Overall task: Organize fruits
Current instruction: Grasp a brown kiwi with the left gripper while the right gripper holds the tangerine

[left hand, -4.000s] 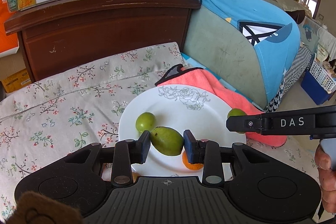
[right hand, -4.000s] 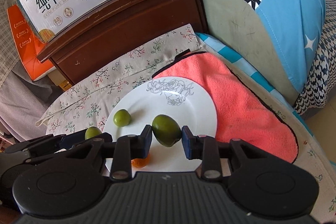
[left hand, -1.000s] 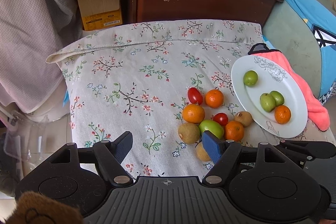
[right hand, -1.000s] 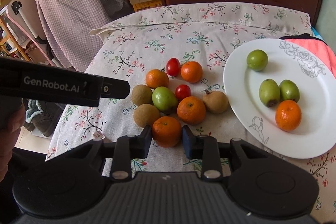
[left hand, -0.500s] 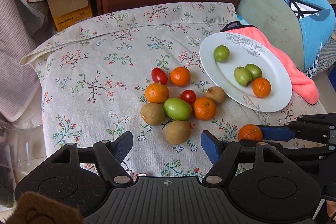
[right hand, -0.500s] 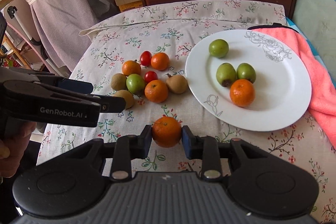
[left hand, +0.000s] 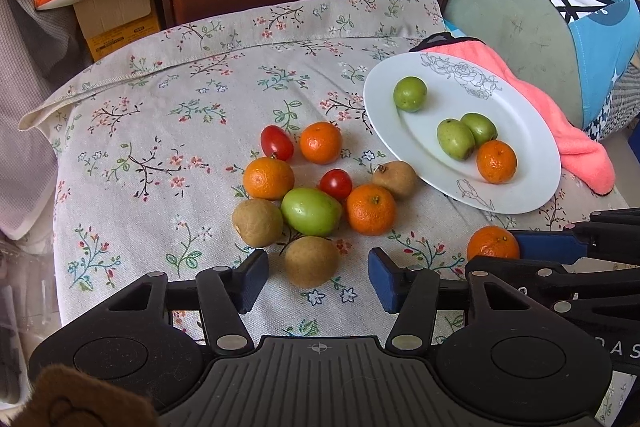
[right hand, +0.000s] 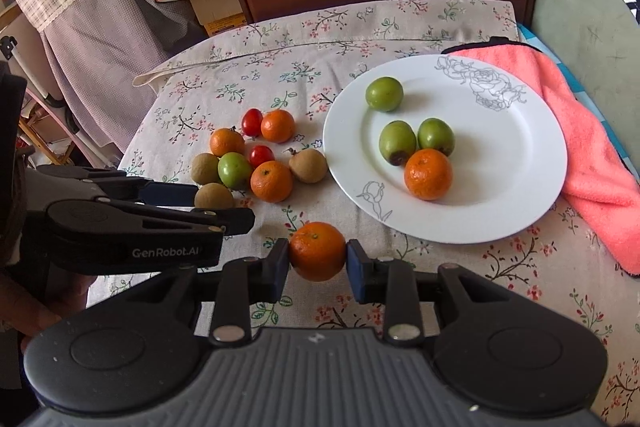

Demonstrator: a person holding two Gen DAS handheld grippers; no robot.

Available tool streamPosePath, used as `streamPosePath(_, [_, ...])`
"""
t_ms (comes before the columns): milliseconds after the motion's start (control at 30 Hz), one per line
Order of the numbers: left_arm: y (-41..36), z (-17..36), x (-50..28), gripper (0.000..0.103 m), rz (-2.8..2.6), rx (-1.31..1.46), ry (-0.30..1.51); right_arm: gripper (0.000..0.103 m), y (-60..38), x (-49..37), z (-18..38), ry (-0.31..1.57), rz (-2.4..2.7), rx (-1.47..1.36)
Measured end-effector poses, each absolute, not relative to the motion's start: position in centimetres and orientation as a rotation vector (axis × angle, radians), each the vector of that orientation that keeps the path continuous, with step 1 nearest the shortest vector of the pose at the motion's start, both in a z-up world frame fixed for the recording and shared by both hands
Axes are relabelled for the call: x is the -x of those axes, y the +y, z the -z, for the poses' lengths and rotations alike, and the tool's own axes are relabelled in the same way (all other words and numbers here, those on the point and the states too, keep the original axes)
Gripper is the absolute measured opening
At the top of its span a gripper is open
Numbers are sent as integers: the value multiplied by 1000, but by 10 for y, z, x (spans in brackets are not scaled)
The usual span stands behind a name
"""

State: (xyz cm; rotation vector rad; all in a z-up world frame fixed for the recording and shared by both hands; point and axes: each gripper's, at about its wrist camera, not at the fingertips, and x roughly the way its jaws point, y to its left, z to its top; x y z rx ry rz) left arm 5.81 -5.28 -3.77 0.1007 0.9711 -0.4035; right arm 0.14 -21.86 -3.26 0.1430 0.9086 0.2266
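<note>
Bare floral cloth (left hand: 152,131) leftward; right gripper (right hand: 318,259) pinching tangerine (right hand: 317,251), left gripper (left hand: 314,277) spread.

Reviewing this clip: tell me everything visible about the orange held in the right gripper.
The orange is small, round and bright, with dimpled peel and a tiny dark stem dot facing up. The right gripper is shut on it, a blue pad pressing each side. It is held above the floral cloth, just short of the white plate rim, apart from the fruit cluster. Nothing else touches it.

Bright, even daylight, soft shadows under fruit, sharp focus (fisheye bending and dark vignetted corners at edges)
</note>
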Motion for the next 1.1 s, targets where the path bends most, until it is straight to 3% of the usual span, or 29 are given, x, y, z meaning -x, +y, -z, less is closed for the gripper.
streamPosePath(100, [-53, 37, -58, 34, 414, -100, 961, 31, -219, -2, 33, 912, -223, -156])
streamPosePath(233, [-52, 36, -55, 25, 421, -104, 953, 31, -220, -2, 32, 910, -217, -161])
streamPosePath(1100, [-68, -10, -54, 25, 473, -42, 817, 31, -249, -6, 1, 802, -174, -233])
